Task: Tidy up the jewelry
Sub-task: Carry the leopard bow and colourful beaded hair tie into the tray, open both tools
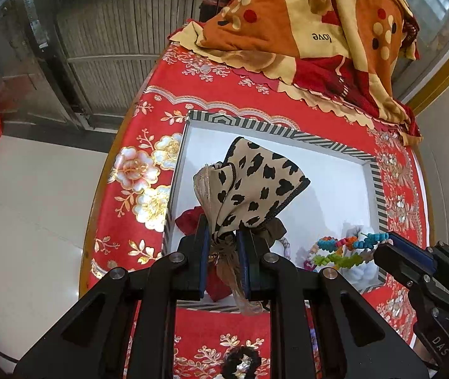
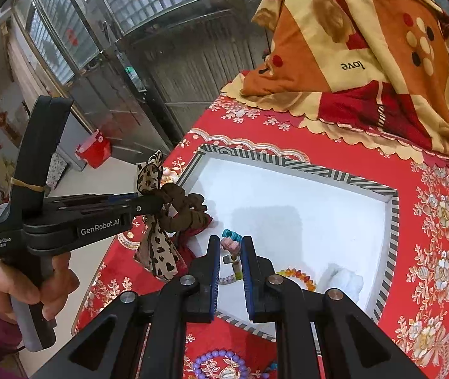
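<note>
Leopard bow [image 1: 252, 186] is pinched in the left gripper [image 1: 222, 252], bead bracelet [image 2: 231, 246] in the right gripper [image 2: 230, 271]. Best lowered well inside the striped box [image 1: 379, 189] before anything's let go.

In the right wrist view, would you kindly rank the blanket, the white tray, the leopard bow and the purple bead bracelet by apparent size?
1. Blanket
2. White tray, nearly as large
3. Leopard bow
4. Purple bead bracelet, though partly hidden behind the gripper and nearer the camera, so unsure.
</note>
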A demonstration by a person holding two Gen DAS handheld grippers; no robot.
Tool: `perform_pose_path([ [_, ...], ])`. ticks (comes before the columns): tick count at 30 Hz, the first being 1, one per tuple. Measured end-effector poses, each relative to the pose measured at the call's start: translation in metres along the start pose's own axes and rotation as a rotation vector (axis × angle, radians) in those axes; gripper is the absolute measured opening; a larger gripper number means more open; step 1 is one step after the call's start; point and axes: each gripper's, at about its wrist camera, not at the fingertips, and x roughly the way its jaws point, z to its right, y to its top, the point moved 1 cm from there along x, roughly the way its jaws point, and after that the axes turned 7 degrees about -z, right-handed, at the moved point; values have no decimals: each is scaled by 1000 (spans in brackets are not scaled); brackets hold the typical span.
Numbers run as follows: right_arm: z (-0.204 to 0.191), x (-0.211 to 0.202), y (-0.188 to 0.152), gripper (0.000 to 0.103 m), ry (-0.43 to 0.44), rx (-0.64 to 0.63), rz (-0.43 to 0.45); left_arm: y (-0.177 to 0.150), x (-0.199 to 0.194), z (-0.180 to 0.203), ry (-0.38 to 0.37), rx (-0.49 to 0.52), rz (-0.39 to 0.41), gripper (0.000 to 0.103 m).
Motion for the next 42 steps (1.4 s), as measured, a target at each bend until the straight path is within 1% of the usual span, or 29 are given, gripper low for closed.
perform_pose_path([
  [15, 5, 21, 17, 13, 9, 9, -31, 24, 18, 6, 3, 9, -21, 15],
  [18, 3, 25, 25, 13, 12, 6, -30, 33, 24, 4, -1, 2, -24, 15],
  [21, 2, 32, 33, 13, 18, 11, -31, 42, 31, 0, -20, -17, -34, 15],
  [26, 4, 49, 48, 13, 25, 21, -42, 56, 43, -9, -19, -46, -34, 15],
  [30, 16, 64, 51, 12, 14, 57, -72, 62, 54, -13, 0, -50, -46, 15],
  [35, 45, 85, 41, 13, -22, 122, -136, 64, 67, -20, 36, -59, -67, 15],
  [37, 55, 92, 35, 13, -24, 151, -152, 64, 72, -22, 49, -60, -73, 15],
  [42, 65, 107, 31, 13, -29, 185, -169, 65, 82, -21, 77, -50, -80, 15],
])
